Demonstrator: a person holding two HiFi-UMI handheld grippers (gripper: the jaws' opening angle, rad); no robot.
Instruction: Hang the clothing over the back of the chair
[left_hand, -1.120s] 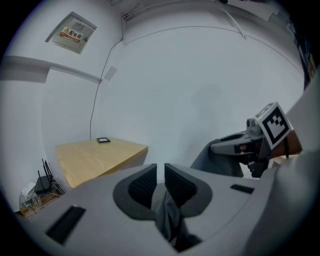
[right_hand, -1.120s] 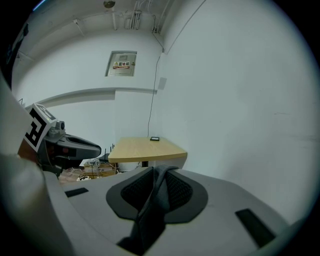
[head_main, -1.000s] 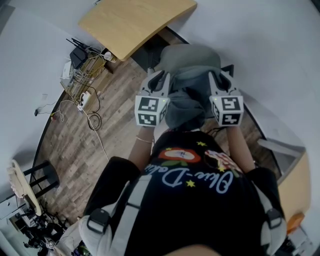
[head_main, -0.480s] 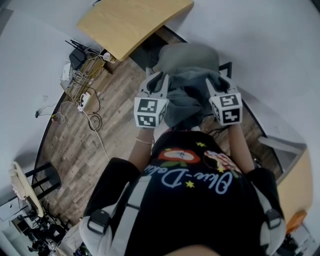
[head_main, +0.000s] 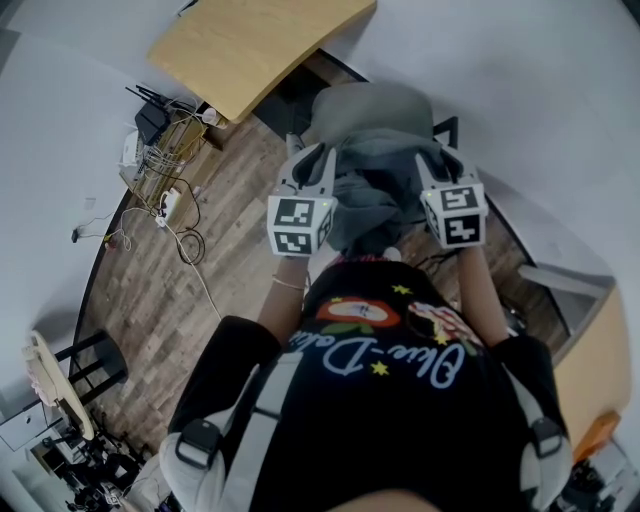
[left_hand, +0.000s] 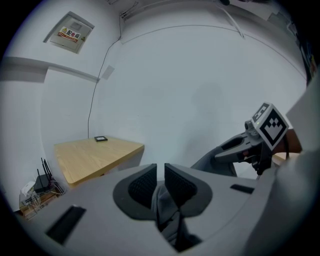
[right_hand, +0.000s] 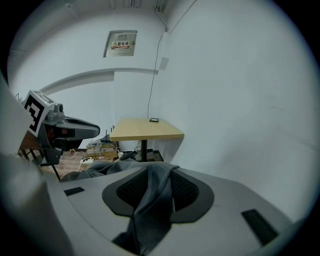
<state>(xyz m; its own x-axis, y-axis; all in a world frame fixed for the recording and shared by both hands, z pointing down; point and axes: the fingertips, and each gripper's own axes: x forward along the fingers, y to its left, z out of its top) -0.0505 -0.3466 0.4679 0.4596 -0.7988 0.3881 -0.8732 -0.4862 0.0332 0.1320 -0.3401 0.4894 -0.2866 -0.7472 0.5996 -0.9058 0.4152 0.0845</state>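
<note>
Head view: clothing (head_main: 375, 190) part-hides chair (head_main: 368, 104); L hand-held gripper (head_main: 312, 155) clamps cloth, R hand-held gripper (head_main: 441, 157) released.

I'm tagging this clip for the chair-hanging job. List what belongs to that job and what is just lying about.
Job:
- grey clothing
- left gripper, jaws shut on the clothing
- right gripper, jaws open with the clothing draped between them
- grey chair

Lying about:
- wooden table
- cables on the floor
- black stool

Left hand-held gripper (left_hand: 160, 174) clamped on grey clothing (left_hand: 167, 210) — wooden table (left_hand: 92, 155) behind-left, right hand-held gripper (left_hand: 223, 151) at right.
</note>
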